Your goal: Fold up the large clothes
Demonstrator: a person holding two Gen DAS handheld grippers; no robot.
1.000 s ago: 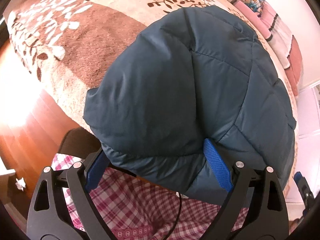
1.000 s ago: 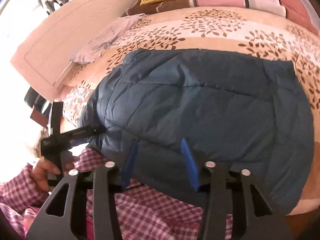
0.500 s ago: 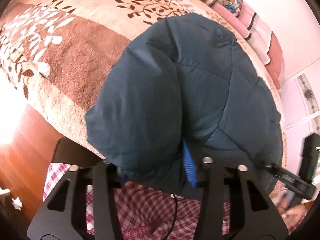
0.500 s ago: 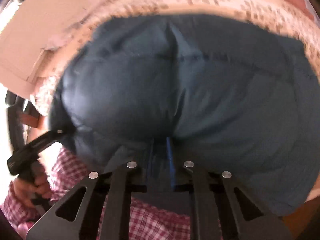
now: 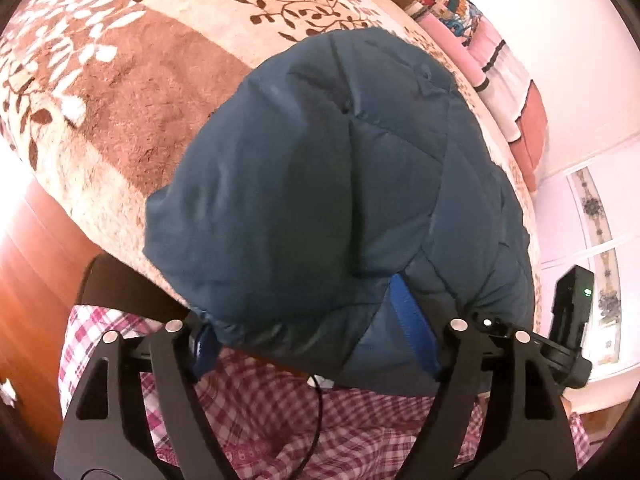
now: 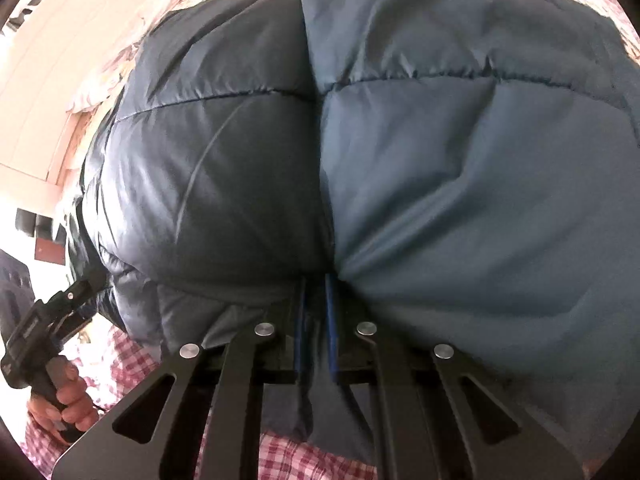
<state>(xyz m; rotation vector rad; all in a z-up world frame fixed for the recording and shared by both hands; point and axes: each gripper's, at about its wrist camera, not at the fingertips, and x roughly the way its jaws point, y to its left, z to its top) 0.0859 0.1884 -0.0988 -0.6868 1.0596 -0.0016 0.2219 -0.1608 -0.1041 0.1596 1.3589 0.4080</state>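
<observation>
A dark teal quilted jacket (image 5: 320, 180) lies bunched on the bed, and it fills the right wrist view (image 6: 440, 160). My left gripper (image 5: 308, 338) sits at its near hem. Its jaws are opening and stand wide, with the hem bulging between the blue pads (image 5: 412, 328) without being squeezed. My right gripper (image 6: 316, 312) is pressed into the jacket, its jaws closing, the two blue pads almost together with a fold of fabric pinched between them. The left gripper (image 6: 52, 320) also shows in the right wrist view, held by a hand (image 6: 64, 404).
The bed's cream and brown leaf-patterned blanket (image 5: 140, 100) spreads to the left of the jacket. Pillows and folded bedding (image 5: 500, 64) are stacked at the far end. Wooden floor (image 5: 24, 280) lies off the bed's left edge. A plaid-clothed person (image 5: 280, 420) stands close below the grippers.
The left jaws narrowed on the jacket's hem, then spread wide again. The right gripper came down onto the jacket and its jaws closed from half open onto a fold.
</observation>
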